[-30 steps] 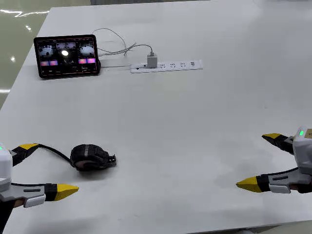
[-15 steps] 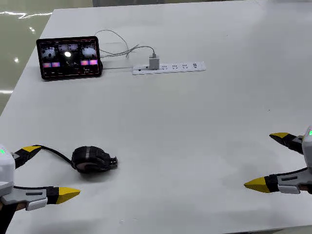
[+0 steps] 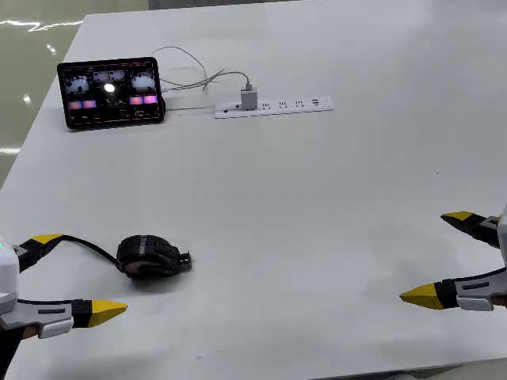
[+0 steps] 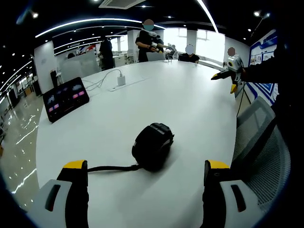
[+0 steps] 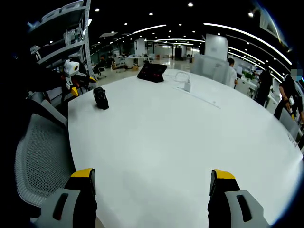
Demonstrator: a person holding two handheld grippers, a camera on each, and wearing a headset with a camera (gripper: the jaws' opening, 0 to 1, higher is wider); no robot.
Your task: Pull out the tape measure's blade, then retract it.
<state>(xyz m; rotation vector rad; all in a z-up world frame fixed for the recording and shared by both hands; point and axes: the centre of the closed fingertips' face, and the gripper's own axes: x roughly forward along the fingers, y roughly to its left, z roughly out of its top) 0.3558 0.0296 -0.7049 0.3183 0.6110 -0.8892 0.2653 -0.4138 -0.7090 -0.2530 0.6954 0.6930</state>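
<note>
Left tongs (image 3: 79,273) sat at the tabletop's (image 3: 317,198) near left corner, jaws spread wide, nothing between them. Right tongs (image 3: 436,255) were at the near right edge, also spread wide and holding nothing, well apart from the left pair

Black tape measure (image 3: 150,256) lay on the tabletop near the near edge, toward the left corner, just ahead of the left tongs and outside the jaws. Its end hook (image 3: 184,257) sat right at the case, on the side facing the right tongs. A black wrist strap (image 3: 87,245) ran from the case back to the tip of one left jaw; couldn't tell if it touched. In the left gripper view the case sat between and beyond the two yellow tips, with the strap trailing toward the jaw on that view's left

Tablet (image 3: 111,91) stood near the far left edge, screen lit. White power strip (image 3: 273,105) lay beside it toward the middle of the far part, with a white charger (image 3: 248,99) plugged in and thin cables (image 3: 190,71) looping between the two

Grey mesh chair (image 5: 40,156) stood at the near edge in the right gripper view. People (image 4: 149,45) were beyond the far edge in the left gripper view
</note>
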